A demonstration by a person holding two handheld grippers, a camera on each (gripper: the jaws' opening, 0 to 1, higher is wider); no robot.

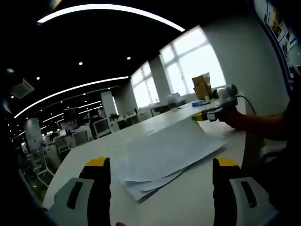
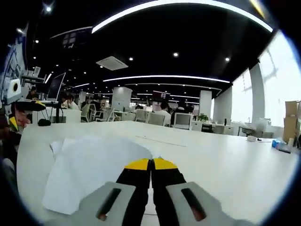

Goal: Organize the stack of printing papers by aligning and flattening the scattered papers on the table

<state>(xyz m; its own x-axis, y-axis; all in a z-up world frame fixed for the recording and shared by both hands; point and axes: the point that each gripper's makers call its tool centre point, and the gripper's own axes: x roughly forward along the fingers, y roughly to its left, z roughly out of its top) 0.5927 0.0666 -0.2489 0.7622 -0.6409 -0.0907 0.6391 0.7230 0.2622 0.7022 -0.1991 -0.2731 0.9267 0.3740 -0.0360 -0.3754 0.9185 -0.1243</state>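
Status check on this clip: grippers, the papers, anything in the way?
Left gripper open, short of the paper stack. Right gripper shut at the stack's far edge, grip on a sheet unclear. Sheets fanned, unaligned on the table. Nothing in the way.

One loose stack of papers [image 1: 167, 157], one table [image 1: 197, 197], two claws: left [image 1: 160, 176], right [image 2: 151, 165].

Open left tongs [image 1: 160, 175] before papers [image 1: 167, 155]
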